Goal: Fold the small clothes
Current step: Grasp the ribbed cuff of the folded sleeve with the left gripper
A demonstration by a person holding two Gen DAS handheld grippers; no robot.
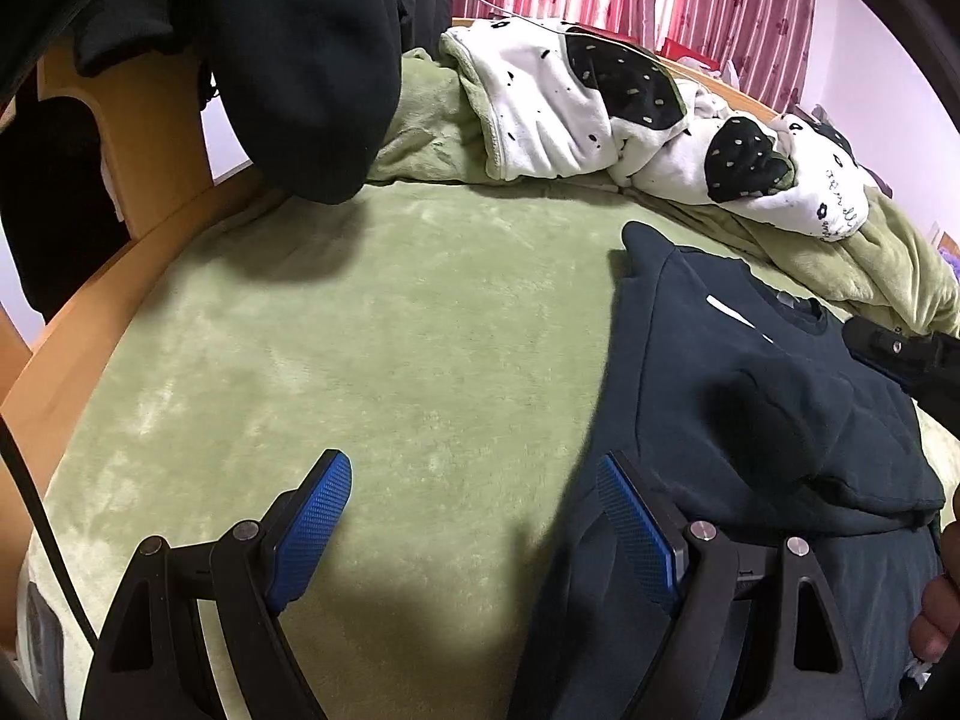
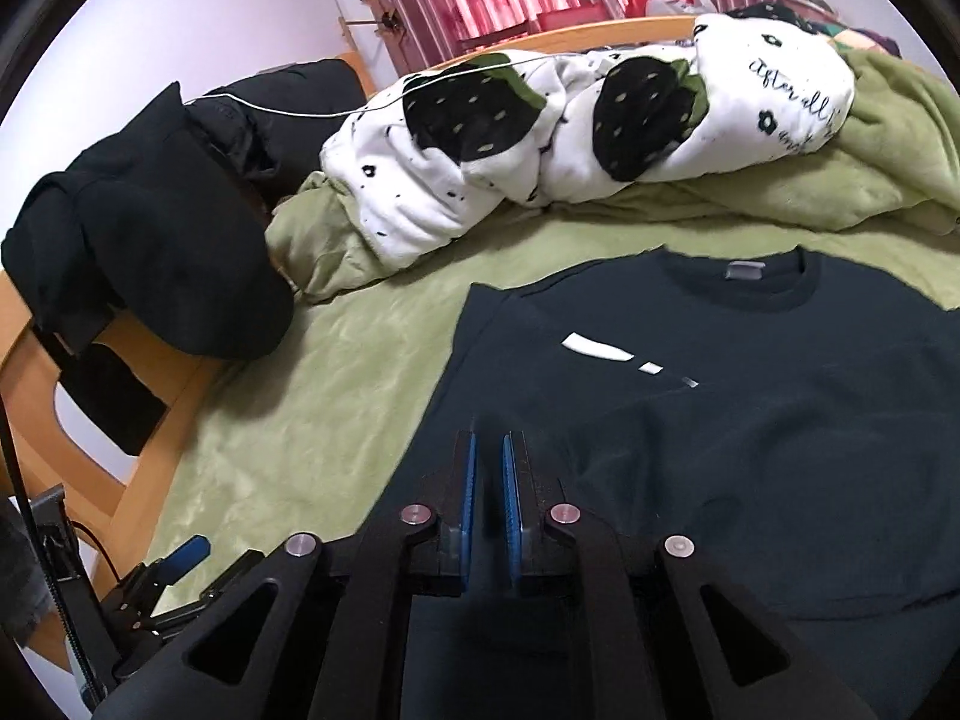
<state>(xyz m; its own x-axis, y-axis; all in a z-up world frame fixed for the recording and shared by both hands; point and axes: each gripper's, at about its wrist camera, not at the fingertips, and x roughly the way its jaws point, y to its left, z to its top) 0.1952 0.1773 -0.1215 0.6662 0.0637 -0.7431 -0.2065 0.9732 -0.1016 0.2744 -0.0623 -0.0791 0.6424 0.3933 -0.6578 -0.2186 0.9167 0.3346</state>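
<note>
A dark navy sweatshirt (image 2: 750, 420) lies face up on the green blanket (image 2: 312, 408), collar toward the far side, with a white mark (image 2: 600, 351) on its chest. In the left wrist view one sleeve (image 1: 780, 420) lies folded across the sweatshirt (image 1: 708, 312). My left gripper (image 1: 471, 462) is open wide above the shirt's left edge, one pad over the fabric and the other over bare blanket, holding nothing. My right gripper (image 2: 490, 441) hangs over the shirt's lower left part, its pads a narrow gap apart with nothing between them. One of its fingers (image 1: 882, 342) shows near the collar.
A crumpled white duvet (image 2: 540, 138) with black strawberry prints lies along the far side of the bed. Black clothes (image 2: 150, 252) are draped over the wooden frame (image 2: 150, 420) at the left. A thin white cable (image 2: 336, 114) runs over them. A hand (image 1: 936, 618) shows at the right edge.
</note>
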